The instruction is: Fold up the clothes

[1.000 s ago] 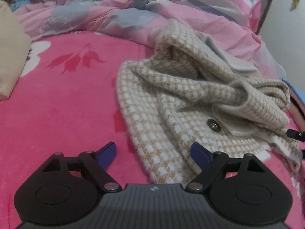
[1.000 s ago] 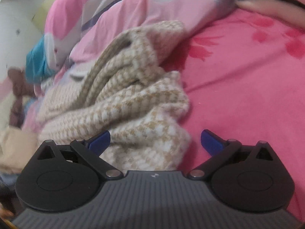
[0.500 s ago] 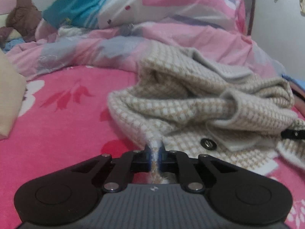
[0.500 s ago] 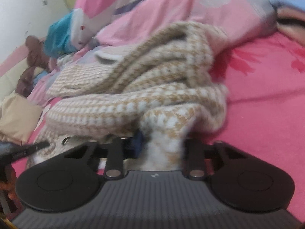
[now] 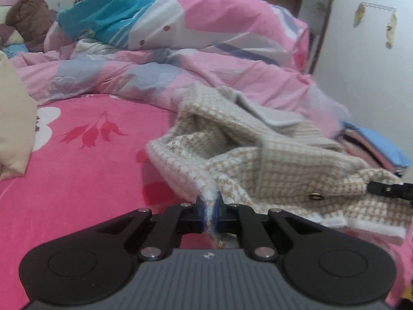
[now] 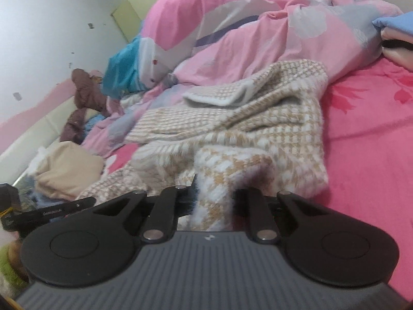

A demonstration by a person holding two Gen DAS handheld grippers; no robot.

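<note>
A beige-and-white houndstooth knit jacket (image 5: 271, 160) lies crumpled on the pink flowered bed sheet (image 5: 77, 175). My left gripper (image 5: 210, 208) is shut on a thin white-edged hem of it, which hangs lifted off the sheet. A metal snap button (image 5: 314, 195) shows on the front panel. At the right edge of the left wrist view, the right gripper's tip (image 5: 387, 190) reaches into the same jacket. In the right wrist view, my right gripper (image 6: 214, 199) has a thick bunch of the jacket (image 6: 245, 129) between its pads, and its jaws are closing on it.
A bulky pink, grey and blue quilt (image 5: 206, 38) is heaped behind the jacket. A beige pillow (image 5: 13, 129) lies at the left, a brown plush toy (image 5: 25, 13) at the far left. Folded blue and pink cloths (image 5: 374, 147) are stacked at the right, near the wall.
Both grippers went from wide open to closed on the jacket's near edge. Both then rose, pulling the held fabric up off the sheet.
</note>
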